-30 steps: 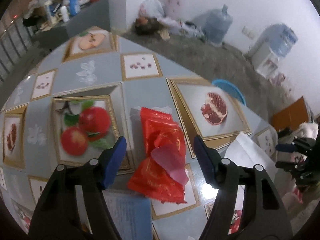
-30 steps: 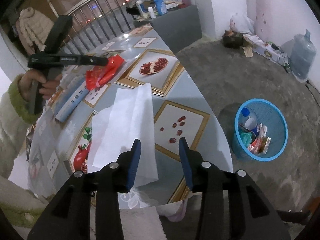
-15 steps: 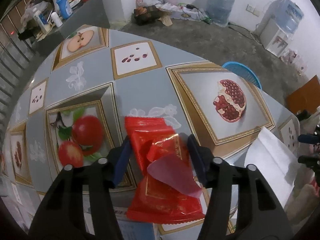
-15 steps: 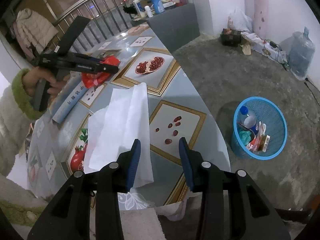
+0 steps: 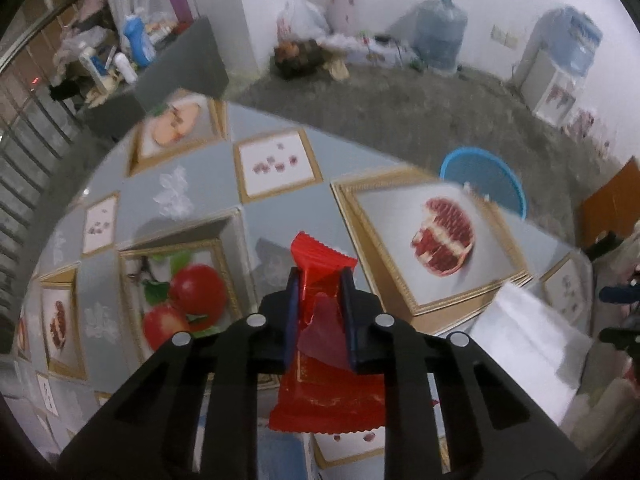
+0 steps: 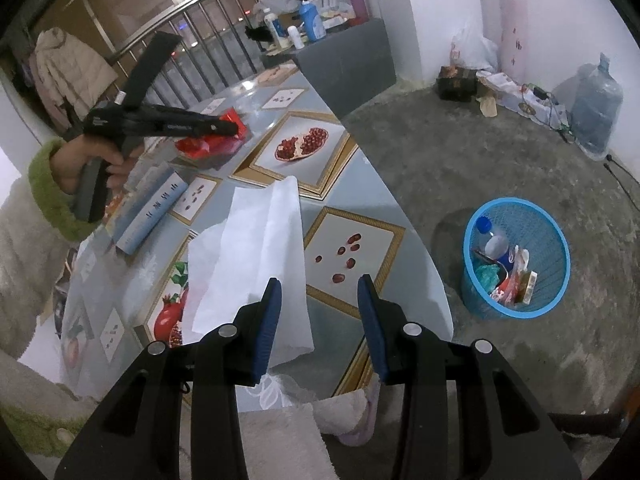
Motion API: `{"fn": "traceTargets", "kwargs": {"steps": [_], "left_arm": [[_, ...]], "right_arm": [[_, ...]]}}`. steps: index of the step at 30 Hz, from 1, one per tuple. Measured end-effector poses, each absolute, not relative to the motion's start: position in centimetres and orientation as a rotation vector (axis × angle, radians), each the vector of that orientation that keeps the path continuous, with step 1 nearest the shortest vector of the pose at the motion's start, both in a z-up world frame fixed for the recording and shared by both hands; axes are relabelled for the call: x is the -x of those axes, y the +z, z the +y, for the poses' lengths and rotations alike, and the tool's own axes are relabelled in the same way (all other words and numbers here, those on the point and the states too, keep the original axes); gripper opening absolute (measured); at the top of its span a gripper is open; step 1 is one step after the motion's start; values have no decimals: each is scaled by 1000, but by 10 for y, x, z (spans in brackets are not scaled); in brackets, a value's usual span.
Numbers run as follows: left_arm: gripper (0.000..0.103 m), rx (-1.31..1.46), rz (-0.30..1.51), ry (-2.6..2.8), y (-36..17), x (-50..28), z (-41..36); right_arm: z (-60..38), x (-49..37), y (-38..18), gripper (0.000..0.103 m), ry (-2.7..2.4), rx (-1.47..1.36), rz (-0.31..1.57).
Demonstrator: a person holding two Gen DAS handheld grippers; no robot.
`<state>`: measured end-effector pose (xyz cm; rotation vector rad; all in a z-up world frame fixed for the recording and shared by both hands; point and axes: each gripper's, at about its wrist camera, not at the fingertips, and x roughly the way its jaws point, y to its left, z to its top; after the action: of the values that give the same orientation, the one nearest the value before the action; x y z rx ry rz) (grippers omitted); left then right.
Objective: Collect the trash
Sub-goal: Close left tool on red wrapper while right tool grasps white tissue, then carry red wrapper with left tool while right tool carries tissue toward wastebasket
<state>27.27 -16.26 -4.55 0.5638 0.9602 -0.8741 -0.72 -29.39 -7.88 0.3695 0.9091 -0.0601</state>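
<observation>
A red snack wrapper (image 5: 328, 396) sits between the blue pads of my left gripper (image 5: 320, 274). The jaws are closing, the pads press its sides, and it is lifted a little off the table. The right wrist view shows that gripper (image 6: 224, 126) in a hand with a green cuff, the wrapper (image 6: 200, 146) hanging under it. My right gripper (image 6: 319, 280) stands open over the table's near edge with nothing between its fingers. Its left finger is over the corner of a white tissue (image 6: 256, 248). A blue mesh basket (image 6: 516, 201) holding trash stands on the floor to the right.
The round table (image 6: 360, 184) has a fruit-print cloth. A long blue box (image 6: 154, 212) lies by the left hand. The basket (image 5: 484, 172) shows past the table's far edge in the left wrist view. A water jug (image 6: 596, 104) and clutter line the far wall.
The left gripper's jaws came down around the red wrapper, closed on it and lifted it slightly. The right gripper has stayed where it was, open.
</observation>
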Motion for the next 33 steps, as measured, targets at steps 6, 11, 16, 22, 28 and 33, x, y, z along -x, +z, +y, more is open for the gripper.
{"fn": "traceTargets", "kwargs": {"steps": [6, 11, 16, 22, 28, 33], "left_arm": [[16, -416, 847, -890, 12, -235, -118], [16, -336, 783, -867, 36, -182, -69], [16, -286, 818, -791, 16, -138, -27], [16, -215, 930, -727, -35, -112, -6], [16, -167, 974, -674, -65, -107, 2], [16, -181, 976, -662, -69, -111, 0]], "right_arm": [[-292, 15, -73, 39, -50, -375, 880], [-291, 16, -75, 39, -32, -402, 875], [-282, 9, -82, 40, -7, -393, 899], [-267, -4, -88, 51, 8, -336, 922], [-245, -14, -93, 65, 25, -198, 946], [-220, -13, -89, 78, 71, -60, 908]]}}
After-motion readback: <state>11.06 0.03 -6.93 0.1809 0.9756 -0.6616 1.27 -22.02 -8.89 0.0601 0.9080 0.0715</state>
